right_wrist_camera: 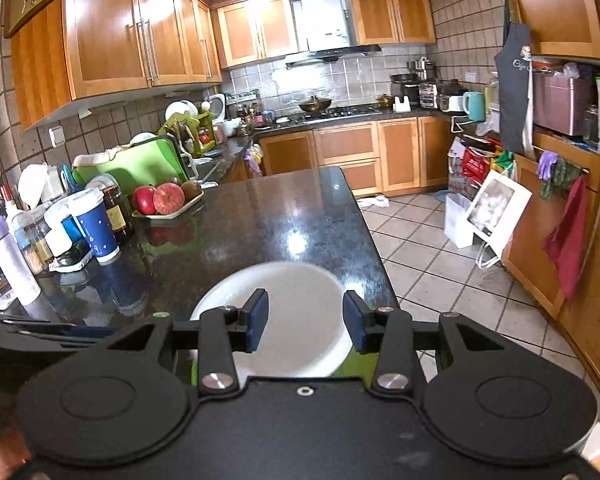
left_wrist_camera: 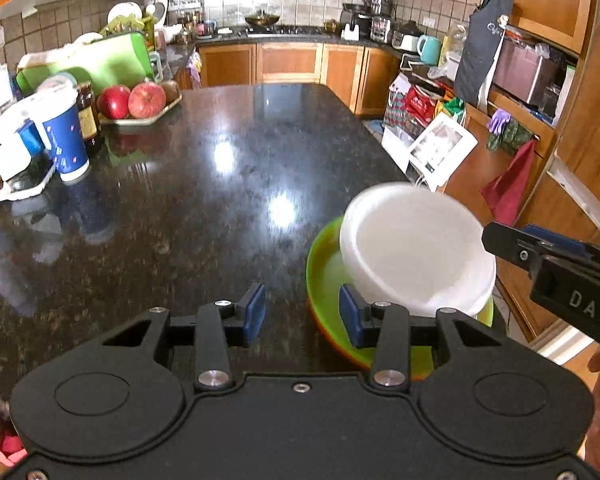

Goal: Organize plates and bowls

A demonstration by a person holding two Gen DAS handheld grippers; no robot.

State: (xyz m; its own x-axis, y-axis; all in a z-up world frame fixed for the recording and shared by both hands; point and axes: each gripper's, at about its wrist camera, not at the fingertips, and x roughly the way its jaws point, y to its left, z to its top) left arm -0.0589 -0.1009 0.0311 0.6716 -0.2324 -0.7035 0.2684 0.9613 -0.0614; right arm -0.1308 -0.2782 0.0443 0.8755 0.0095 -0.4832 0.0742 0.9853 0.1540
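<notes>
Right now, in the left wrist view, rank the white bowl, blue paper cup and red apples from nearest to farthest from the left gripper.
1. White bowl, just right of the left gripper, on the green plate.
2. Blue paper cup, far left.
3. Red apples, behind the cup, left.

1. Glossy dark speckled granite island counter.
2. At ten o'clock: pale tray of red apples, blue paper cup, brown glass jar.
3. At four o'clock: round green plastic plate, touching the counter's near right edge.

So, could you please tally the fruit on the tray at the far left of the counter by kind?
Red apples: 2
Kiwis: 1
Total: 3
</notes>
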